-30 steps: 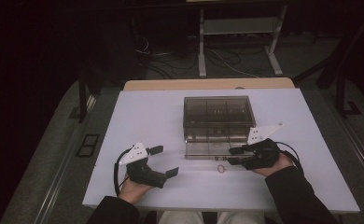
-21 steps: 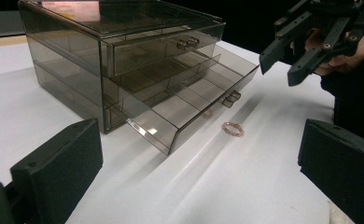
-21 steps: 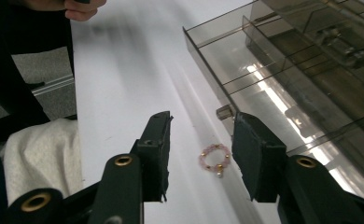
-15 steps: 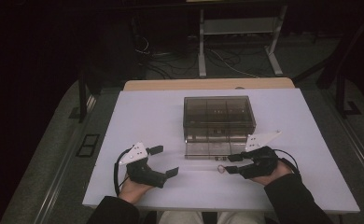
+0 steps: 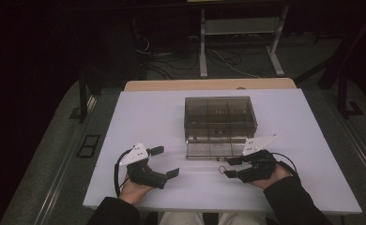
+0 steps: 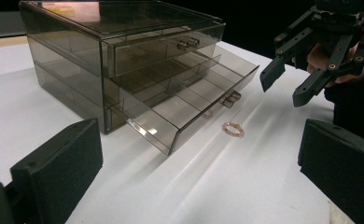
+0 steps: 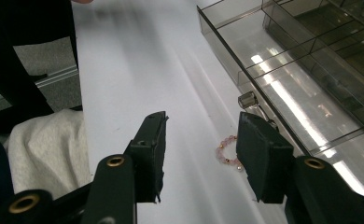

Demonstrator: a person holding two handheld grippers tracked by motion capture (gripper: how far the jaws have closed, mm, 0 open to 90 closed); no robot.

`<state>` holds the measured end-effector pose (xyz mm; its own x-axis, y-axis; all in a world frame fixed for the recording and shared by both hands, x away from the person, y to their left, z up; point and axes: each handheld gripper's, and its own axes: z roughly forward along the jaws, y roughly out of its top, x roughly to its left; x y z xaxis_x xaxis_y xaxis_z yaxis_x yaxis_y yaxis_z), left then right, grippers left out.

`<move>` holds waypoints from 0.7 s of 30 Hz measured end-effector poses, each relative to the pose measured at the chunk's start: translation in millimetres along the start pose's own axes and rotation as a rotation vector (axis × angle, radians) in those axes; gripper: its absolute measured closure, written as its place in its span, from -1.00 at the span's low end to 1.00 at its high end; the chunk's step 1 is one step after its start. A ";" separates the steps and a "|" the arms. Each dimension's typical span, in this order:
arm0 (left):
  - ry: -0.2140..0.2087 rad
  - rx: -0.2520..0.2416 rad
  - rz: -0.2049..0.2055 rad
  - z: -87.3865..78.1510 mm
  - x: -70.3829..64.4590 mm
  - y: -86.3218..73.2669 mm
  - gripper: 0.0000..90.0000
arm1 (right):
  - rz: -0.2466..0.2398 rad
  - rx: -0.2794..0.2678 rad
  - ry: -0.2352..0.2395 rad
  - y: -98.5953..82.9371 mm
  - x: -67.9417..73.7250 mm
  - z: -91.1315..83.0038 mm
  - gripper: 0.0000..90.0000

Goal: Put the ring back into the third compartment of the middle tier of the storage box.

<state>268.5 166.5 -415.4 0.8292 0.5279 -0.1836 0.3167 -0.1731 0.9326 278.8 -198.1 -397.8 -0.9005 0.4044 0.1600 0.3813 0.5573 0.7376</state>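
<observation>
Right tool [image 5: 228, 168] pulled back; pink beaded ring [image 6: 233, 129] beside drawer [image 6: 189, 109].

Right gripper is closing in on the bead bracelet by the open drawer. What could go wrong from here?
1. The bracelet is thin and lies flat on the table; the open right gripper might scrape the surface or push it aside rather than catch it.
2. It lies just in front of the open bottom drawer and its handle, so a jaw could knock the drawer or shift the clear box.
</observation>
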 end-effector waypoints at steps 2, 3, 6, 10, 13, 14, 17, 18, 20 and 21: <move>0.000 0.000 0.000 -0.1 0.0 0.0 -1.00 | -0.001 0.005 0.001 -0.1 0.4 1.4 0.13; 0.000 0.000 0.001 -0.1 0.0 0.0 -1.00 | -0.003 0.006 0.001 -0.2 0.6 2.3 0.13; -0.001 0.001 0.002 0.0 -0.3 0.0 -1.00 | -0.007 0.014 0.001 -0.2 1.6 4.6 0.11; -0.001 0.002 0.001 0.2 -0.2 0.1 -1.00 | -0.009 0.019 0.001 -0.6 1.9 7.3 0.11; -0.002 0.001 0.002 0.1 -0.3 0.1 -1.00 | -0.012 0.028 0.003 -1.2 2.5 10.4 0.10; -0.002 0.001 0.002 0.1 -0.3 0.1 -1.00 | -0.009 0.033 0.004 -1.3 3.2 11.5 0.09; -0.002 0.000 0.001 0.2 -0.5 0.1 -1.00 | -0.012 0.042 0.006 -1.7 4.3 14.3 0.09; -0.001 0.000 0.002 0.2 -0.6 0.2 -1.00 | -0.013 0.045 0.007 -1.8 4.3 15.0 0.09; -0.002 0.000 0.001 0.1 -0.7 0.1 -1.00 | -0.013 0.049 0.005 -2.2 4.6 16.6 0.09; -0.002 0.000 0.001 0.2 -0.6 0.1 -1.00 | -0.015 0.053 0.003 -2.4 4.6 17.2 0.09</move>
<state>268.1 166.0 -415.2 0.8303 0.5263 -0.1833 0.3159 -0.1735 0.9328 277.3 -185.0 -410.1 -0.9066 0.3940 0.1512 0.3785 0.6006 0.7042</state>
